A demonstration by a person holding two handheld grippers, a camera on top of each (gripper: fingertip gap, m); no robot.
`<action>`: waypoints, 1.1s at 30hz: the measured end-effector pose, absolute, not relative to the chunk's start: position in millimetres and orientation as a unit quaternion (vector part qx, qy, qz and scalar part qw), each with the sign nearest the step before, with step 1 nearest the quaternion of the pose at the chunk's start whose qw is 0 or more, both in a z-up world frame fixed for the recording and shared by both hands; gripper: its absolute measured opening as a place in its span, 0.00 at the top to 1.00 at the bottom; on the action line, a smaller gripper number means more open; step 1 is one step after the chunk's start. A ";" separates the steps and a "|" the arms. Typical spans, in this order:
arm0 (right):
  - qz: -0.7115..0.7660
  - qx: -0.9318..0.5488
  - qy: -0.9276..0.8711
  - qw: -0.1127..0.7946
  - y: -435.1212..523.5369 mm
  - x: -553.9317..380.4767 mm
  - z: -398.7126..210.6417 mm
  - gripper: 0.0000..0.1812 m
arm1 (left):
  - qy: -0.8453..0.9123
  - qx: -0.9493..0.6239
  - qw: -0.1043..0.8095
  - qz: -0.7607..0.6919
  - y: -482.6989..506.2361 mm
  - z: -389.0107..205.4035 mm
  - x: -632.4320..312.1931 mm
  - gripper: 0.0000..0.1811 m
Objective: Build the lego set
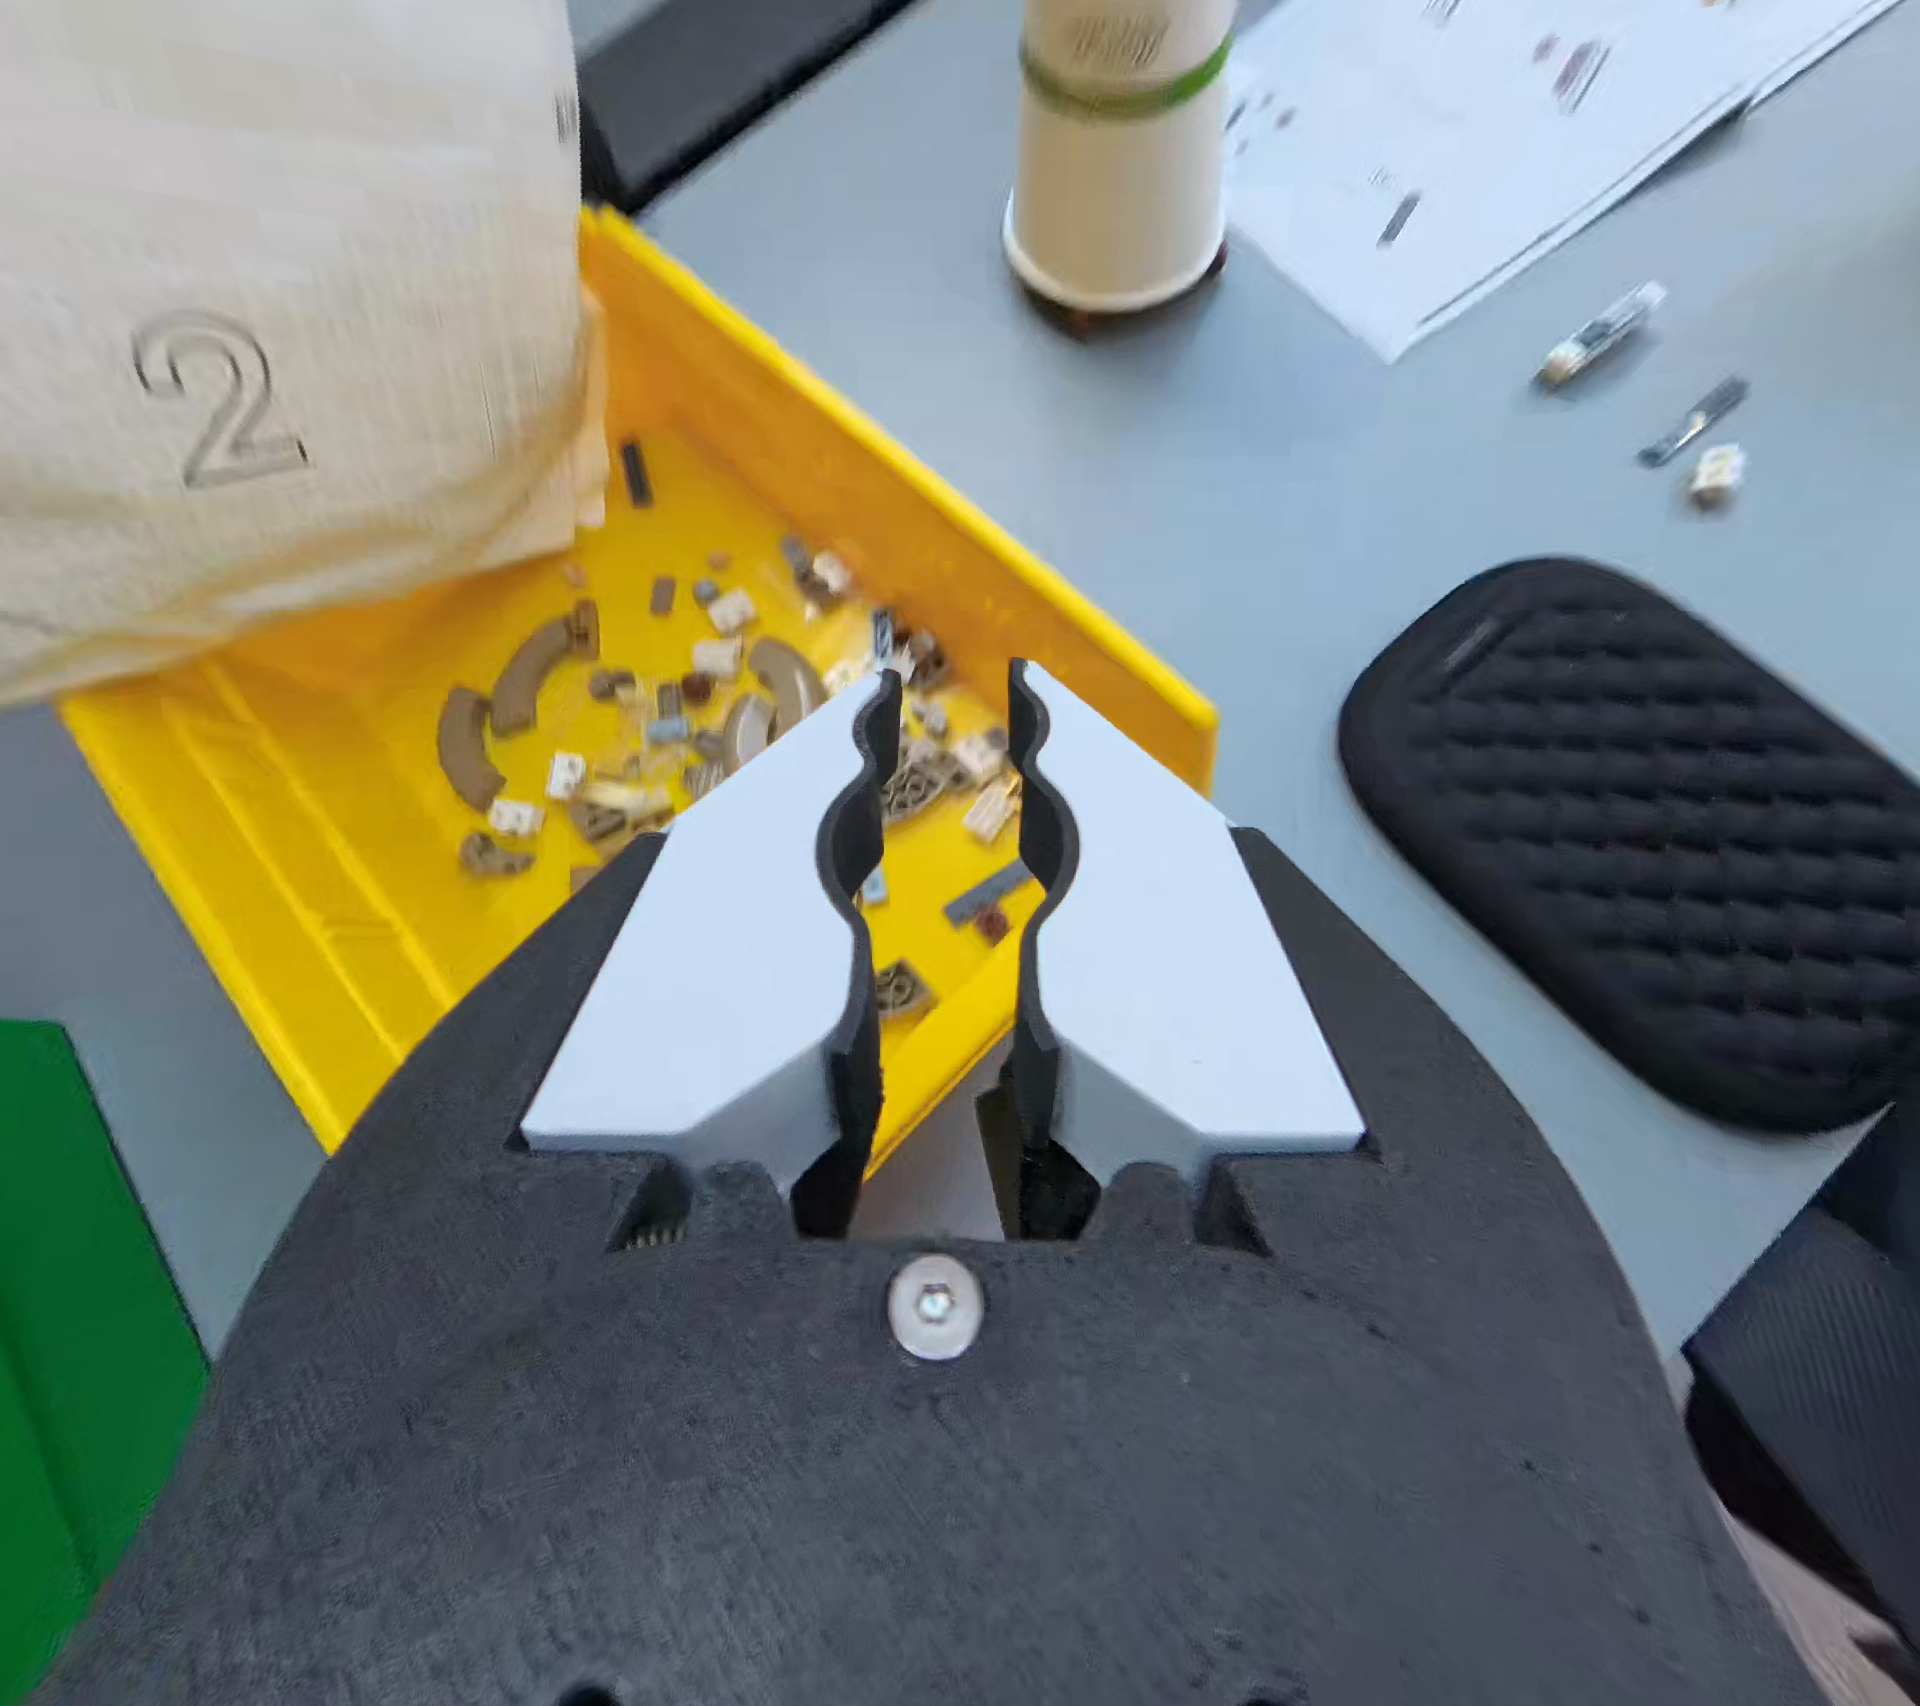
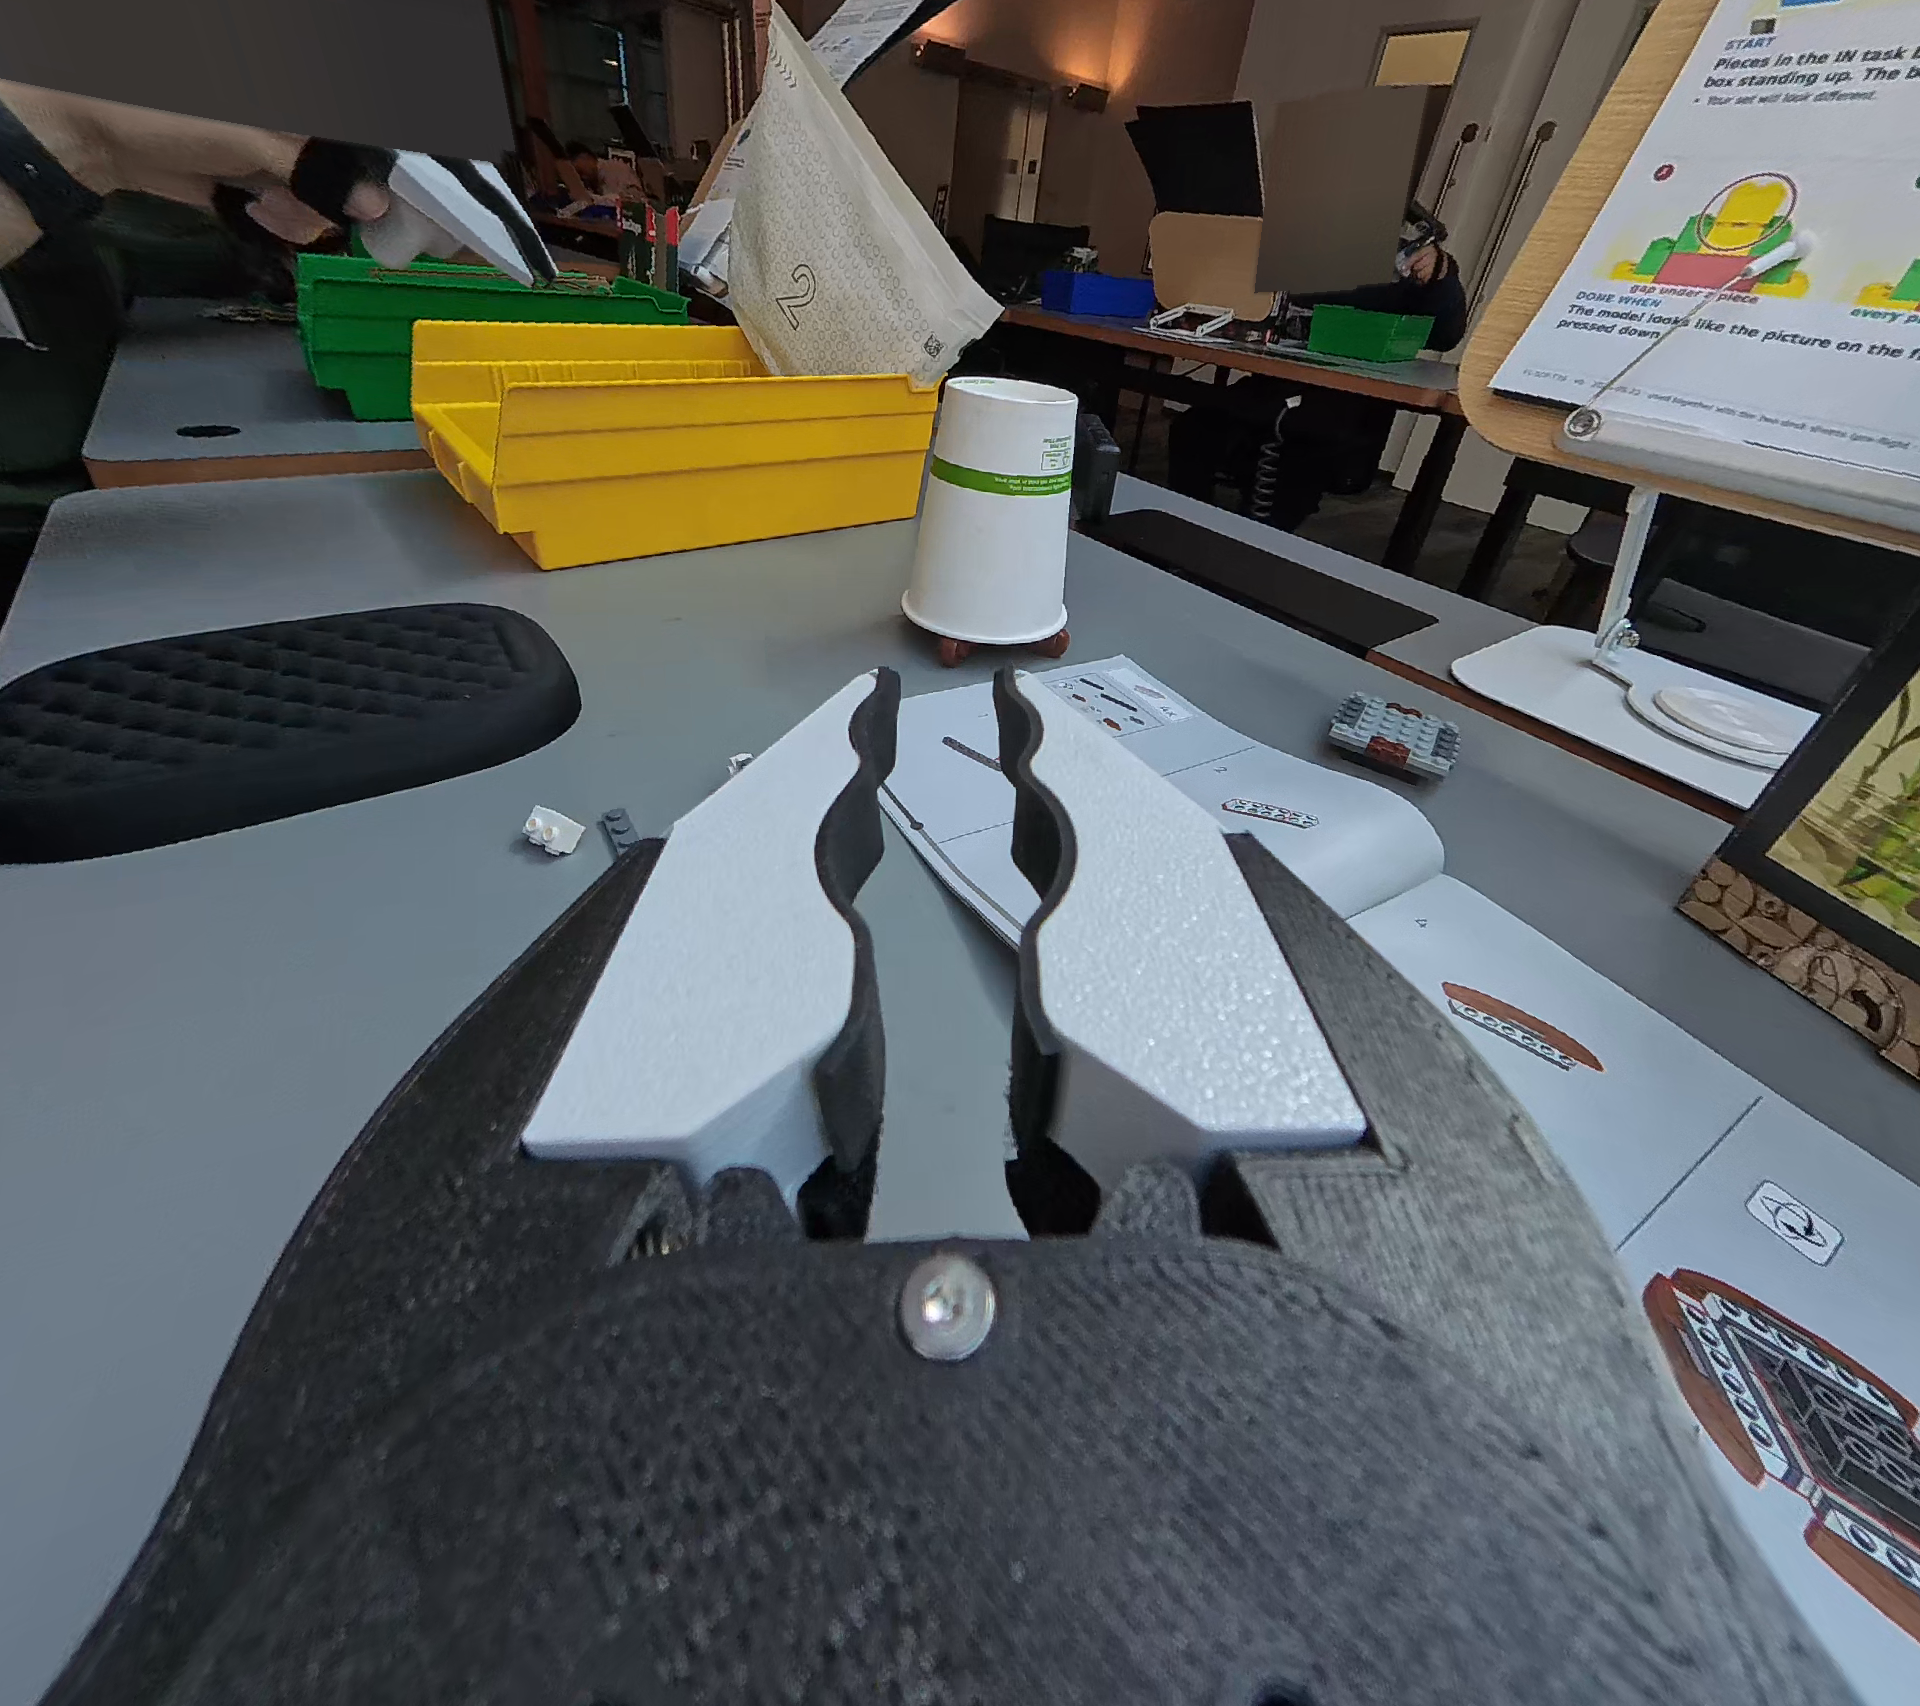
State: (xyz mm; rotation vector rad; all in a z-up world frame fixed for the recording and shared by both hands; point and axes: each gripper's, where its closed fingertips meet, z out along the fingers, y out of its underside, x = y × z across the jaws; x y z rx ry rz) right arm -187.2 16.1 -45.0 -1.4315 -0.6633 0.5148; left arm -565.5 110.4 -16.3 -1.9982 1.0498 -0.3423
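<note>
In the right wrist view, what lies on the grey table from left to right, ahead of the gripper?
Black padded mat → small white brick → upside-down paper cup → grey studded plate assembly → white stand base.

Probably shared workshop, desks point(image 2: 1226, 352), parts bins point(image 2: 1366, 331)

Glossy yellow plastic bin point(image 1: 914, 503), matt paper cup point(image 1: 1122, 98), quilted black fabric pad point(image 1: 1621, 835), smooth grey tabletop point(image 1: 1299, 451)

left wrist: I look steeply down, close over the yellow bin point(image 1: 914, 503) | right wrist: I look low across the desk point(image 2: 312, 981) | shared: yellow bin, paper cup point(image 1: 1122, 98)
</note>
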 end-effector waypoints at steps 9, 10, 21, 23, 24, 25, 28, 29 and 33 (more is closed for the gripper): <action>0.220 -0.647 -0.282 0.673 20.6 -184.2 -47.8 0.90 | 0.556 -0.797 0.206 -0.113 118.9 -135.9 -586.0 0.86; 0.219 -0.649 -0.281 0.672 21.3 -183.9 -48.1 0.90 | 0.573 -0.787 0.199 -0.114 117.5 -140.0 -583.1 0.87; 0.218 -0.659 -0.276 0.665 24.4 -183.2 -51.8 0.90 | 0.622 -0.765 0.114 -0.122 113.9 -162.0 -581.2 0.93; 0.217 -0.658 -0.277 0.665 24.1 -183.0 -51.5 0.90 | 0.628 -0.759 0.117 -0.128 112.3 -162.2 -576.6 0.94; 0.217 -0.658 -0.276 0.666 23.8 -182.9 -51.1 0.90 | 0.629 -0.758 0.120 -0.127 111.8 -160.8 -576.1 0.94; 0.217 -0.656 -0.276 0.668 23.5 -182.8 -50.6 0.90 | 0.625 -0.761 0.130 -0.118 114.7 -157.8 -577.9 0.94; 0.220 -0.655 -0.277 0.667 23.1 -183.2 -50.3 0.90 | 0.588 -0.777 0.201 -0.101 128.9 -129.0 -585.4 0.94; 0.220 -0.655 -0.278 0.667 23.2 -183.4 -50.4 0.91 | 0.568 -0.782 0.238 -0.094 134.0 -111.4 -587.8 0.94; 0.217 -0.657 -0.282 0.664 23.7 -184.9 -51.9 0.91 | 0.512 -0.751 0.389 -0.149 106.0 -16.4 -553.4 0.95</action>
